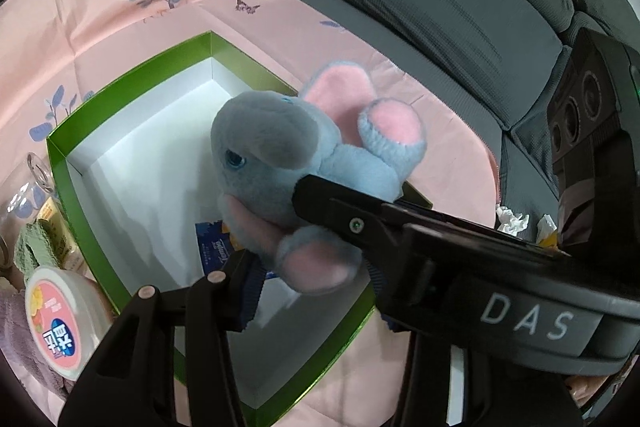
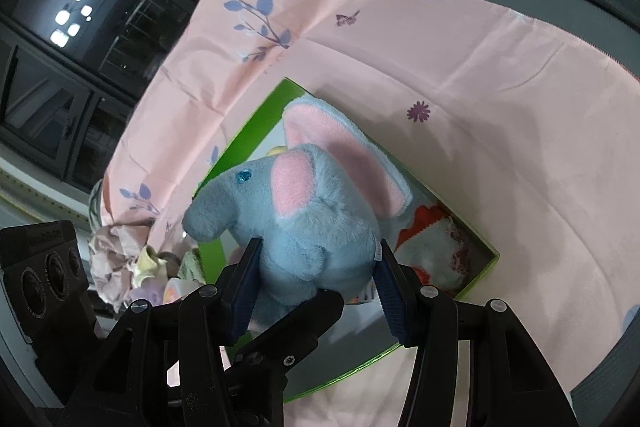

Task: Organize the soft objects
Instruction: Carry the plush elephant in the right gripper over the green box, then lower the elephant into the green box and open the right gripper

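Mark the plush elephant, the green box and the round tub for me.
plush elephant (image 2: 320,227): right wrist view, on its grey body.
green box (image 1: 132,75): left wrist view, on its far rim.
round tub (image 1: 56,323): left wrist view, on its pink lid.

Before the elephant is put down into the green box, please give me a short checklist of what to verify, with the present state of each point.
1. Right tool grips elephant on both sides: ok.
2. Left tool also pinches the elephant: ok.
3. Elephant is above the box: ok.
4. Free white floor in the box: ok in the left view.
5. Red and white item already in the box leaves room: cannot tell.
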`<state>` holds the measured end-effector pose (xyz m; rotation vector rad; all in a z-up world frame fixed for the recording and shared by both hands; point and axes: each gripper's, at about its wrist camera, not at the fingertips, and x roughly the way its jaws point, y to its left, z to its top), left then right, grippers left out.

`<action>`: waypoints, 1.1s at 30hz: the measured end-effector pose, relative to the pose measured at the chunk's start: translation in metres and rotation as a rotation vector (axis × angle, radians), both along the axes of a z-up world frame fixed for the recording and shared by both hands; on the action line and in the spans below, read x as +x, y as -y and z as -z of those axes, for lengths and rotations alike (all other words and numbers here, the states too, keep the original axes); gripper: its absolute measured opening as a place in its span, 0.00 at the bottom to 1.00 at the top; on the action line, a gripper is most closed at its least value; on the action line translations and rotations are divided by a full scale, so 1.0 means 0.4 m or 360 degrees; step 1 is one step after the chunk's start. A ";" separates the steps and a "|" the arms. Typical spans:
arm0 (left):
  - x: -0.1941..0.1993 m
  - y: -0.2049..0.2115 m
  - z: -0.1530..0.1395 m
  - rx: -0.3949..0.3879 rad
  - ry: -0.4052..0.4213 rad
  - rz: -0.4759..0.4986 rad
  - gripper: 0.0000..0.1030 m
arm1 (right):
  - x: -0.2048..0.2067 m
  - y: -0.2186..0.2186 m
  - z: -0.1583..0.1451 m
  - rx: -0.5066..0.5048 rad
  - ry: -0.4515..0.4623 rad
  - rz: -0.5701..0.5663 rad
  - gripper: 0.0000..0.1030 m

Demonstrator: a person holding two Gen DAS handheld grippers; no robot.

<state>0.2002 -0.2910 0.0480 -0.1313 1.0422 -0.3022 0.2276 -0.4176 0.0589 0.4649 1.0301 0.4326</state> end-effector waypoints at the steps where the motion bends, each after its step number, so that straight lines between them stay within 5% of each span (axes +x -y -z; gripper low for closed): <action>1: 0.002 0.000 0.003 0.0002 -0.0012 -0.0003 0.44 | 0.003 -0.001 0.004 -0.0008 -0.0011 -0.0001 0.54; 22: 0.043 -0.002 0.070 0.0052 -0.0243 -0.0082 0.44 | 0.025 -0.030 0.045 -0.0206 -0.0094 0.0000 0.54; 33: 0.048 -0.007 0.073 0.0024 -0.0257 -0.0094 0.42 | 0.023 -0.035 0.044 -0.0241 -0.0085 0.0017 0.54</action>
